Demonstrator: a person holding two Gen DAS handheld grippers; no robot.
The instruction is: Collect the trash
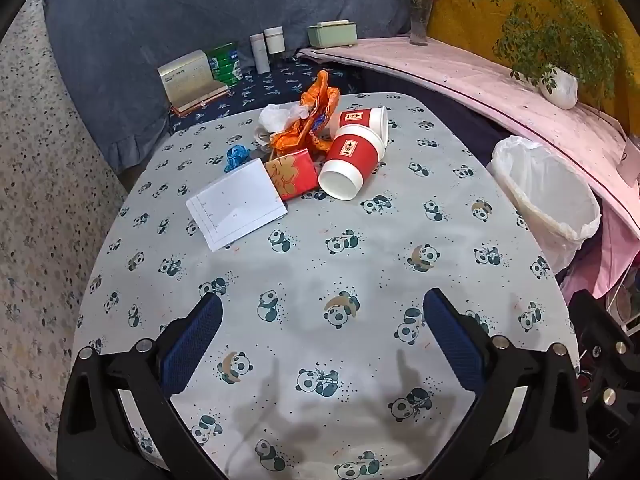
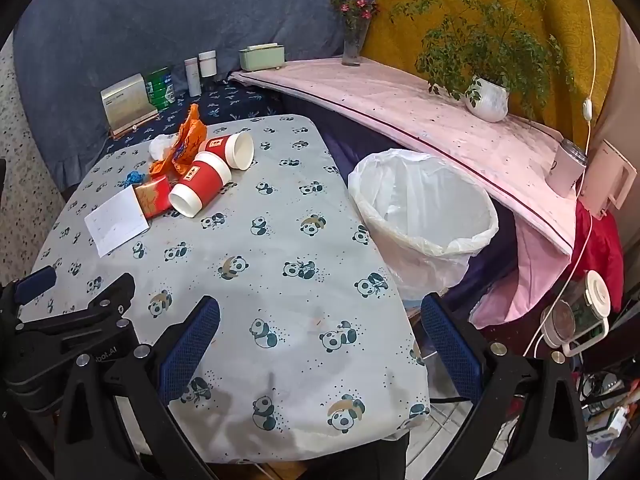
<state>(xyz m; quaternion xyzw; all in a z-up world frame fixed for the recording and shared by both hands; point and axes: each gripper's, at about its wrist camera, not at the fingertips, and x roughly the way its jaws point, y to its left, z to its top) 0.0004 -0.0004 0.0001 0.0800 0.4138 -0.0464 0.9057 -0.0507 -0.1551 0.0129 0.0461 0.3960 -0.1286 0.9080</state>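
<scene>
Red cups (image 1: 352, 152) beside orange wrapper (image 1: 312, 120)

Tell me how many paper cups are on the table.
2. The nearer cup lies on its side beside the red carton; the farther cup lies tipped behind it, touching. Wrappers might hide more.

Counter (image 2: 280, 248) covered in panda-print cloth. Blue drape (image 2: 160, 20) and yellow drape (image 2: 460, 8) behind. Pink-covered shelf (image 2: 400, 96) carries potted plant (image 2: 488, 100) and flower vase (image 2: 354, 46).
</scene>
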